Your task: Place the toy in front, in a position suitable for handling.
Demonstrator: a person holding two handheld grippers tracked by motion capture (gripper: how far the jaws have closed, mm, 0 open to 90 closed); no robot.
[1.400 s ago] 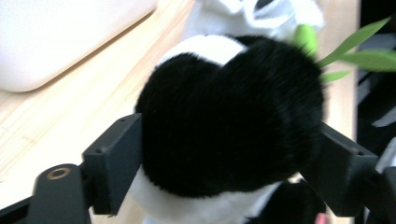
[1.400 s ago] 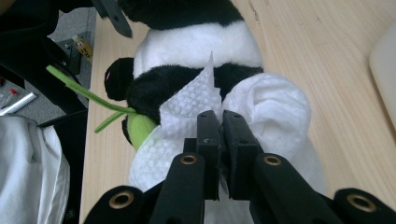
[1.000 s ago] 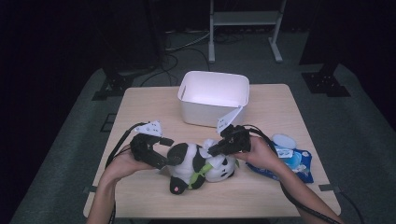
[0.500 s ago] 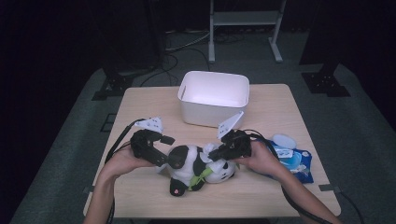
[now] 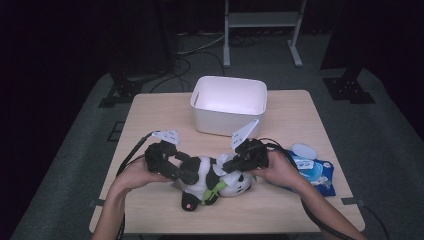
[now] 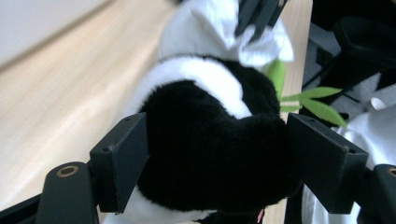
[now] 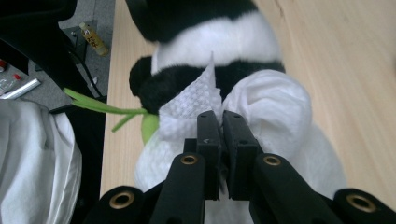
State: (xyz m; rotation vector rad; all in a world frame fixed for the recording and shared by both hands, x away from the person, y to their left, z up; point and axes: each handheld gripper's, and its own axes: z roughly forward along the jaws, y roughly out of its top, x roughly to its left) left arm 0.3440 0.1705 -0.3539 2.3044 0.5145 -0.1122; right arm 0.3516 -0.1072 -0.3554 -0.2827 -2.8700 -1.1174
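Note:
A black-and-white panda plush (image 5: 205,175) lies on the wooden table (image 5: 150,120) near its front edge, with a green leaf sprig (image 5: 212,190) beside its head. My left gripper (image 5: 186,173) has its pads against a black limb of the panda (image 6: 210,154); its jaws have just closed a little further on that limb. My right gripper (image 7: 220,123) is shut on a white wipe (image 7: 191,105), which is pressed against the panda's white head (image 7: 271,102). In the left gripper view the right gripper (image 6: 259,14) is at the top, on the head.
A white open bin (image 5: 228,102) stands behind the panda at mid-table. A blue pack of wipes (image 5: 312,172) with a round white lid (image 5: 302,150) lies at the right, just behind my right hand. Dark floor surrounds the table.

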